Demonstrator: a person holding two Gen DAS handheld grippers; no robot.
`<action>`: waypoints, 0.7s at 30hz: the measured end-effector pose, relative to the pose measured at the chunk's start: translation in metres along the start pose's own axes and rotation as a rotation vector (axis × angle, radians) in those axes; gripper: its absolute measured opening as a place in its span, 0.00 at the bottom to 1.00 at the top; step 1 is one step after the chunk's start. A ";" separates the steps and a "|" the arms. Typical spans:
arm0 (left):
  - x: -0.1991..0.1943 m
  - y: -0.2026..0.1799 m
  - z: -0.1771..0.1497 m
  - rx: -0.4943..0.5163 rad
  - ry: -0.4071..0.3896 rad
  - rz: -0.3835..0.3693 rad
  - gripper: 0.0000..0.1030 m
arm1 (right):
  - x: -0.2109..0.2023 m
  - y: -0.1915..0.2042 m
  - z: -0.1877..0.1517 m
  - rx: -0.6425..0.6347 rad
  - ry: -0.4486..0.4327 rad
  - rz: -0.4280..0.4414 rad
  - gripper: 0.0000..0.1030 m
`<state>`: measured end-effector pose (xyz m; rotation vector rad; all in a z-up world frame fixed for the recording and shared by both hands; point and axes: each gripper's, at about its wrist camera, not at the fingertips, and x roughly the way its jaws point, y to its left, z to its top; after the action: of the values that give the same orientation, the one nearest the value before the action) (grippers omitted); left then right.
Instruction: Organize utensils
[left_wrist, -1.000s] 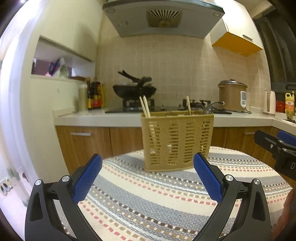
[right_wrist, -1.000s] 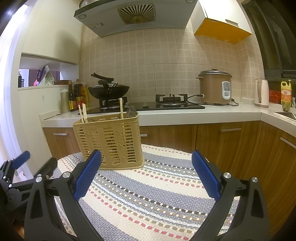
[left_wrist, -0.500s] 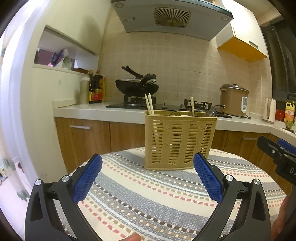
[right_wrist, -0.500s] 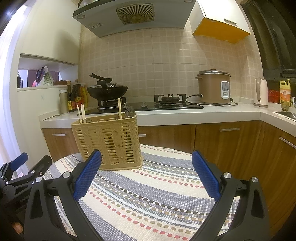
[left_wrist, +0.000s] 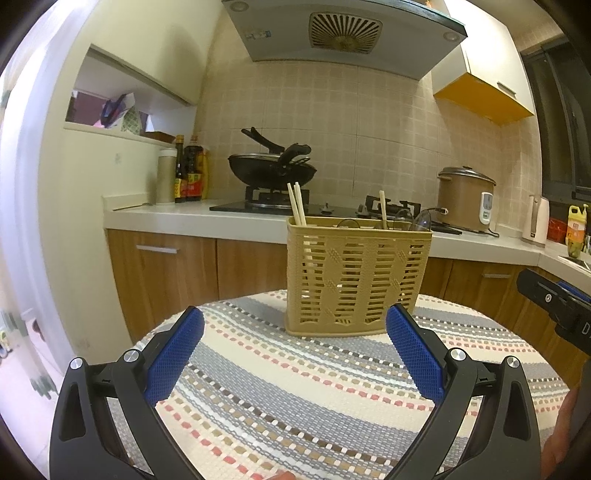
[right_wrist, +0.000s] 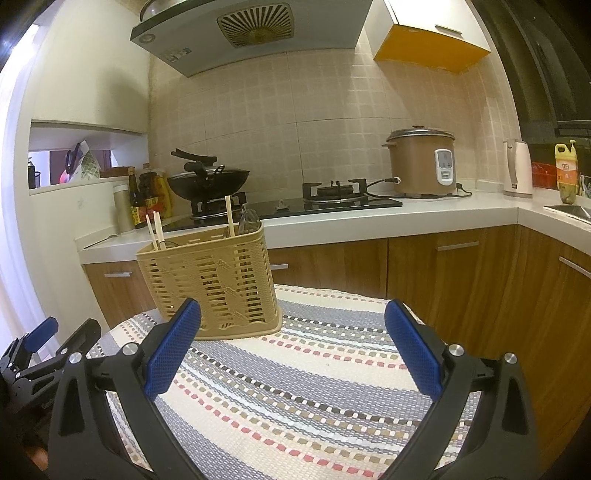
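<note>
A tan slotted utensil basket (left_wrist: 356, 280) stands upright on a round table with a striped cloth (left_wrist: 295, 387); it also shows in the right wrist view (right_wrist: 212, 286). Wooden chopsticks (left_wrist: 297, 203) and metal spoon bowls (left_wrist: 415, 220) stick out of its top. My left gripper (left_wrist: 295, 358) is open and empty, a short way in front of the basket. My right gripper (right_wrist: 293, 354) is open and empty, to the right of the basket. The left gripper shows at the left edge of the right wrist view (right_wrist: 48, 347).
Behind the table runs a kitchen counter (left_wrist: 184, 216) with a black wok (left_wrist: 271, 170) on a gas hob, sauce bottles (left_wrist: 190, 175), a rice cooker (right_wrist: 421, 160) and a kettle (right_wrist: 517, 168). Wooden cabinets (right_wrist: 461, 273) stand below.
Both wrist views have tilted upward and pulled back slightly, so the basket sits a little farther off. Both grippers stay open and empty.
</note>
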<state>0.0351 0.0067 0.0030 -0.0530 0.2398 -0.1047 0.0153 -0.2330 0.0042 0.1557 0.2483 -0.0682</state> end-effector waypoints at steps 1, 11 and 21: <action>0.000 0.000 0.000 0.000 0.002 0.000 0.93 | 0.000 0.000 0.000 -0.001 0.000 0.000 0.92; 0.000 -0.001 0.000 -0.004 0.010 0.005 0.93 | 0.002 0.000 0.001 -0.002 0.002 0.002 0.92; 0.003 -0.001 0.000 -0.003 0.014 0.007 0.93 | 0.002 0.003 0.001 -0.008 0.006 0.007 0.92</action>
<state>0.0376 0.0055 0.0025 -0.0541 0.2540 -0.0983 0.0177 -0.2298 0.0047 0.1493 0.2538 -0.0600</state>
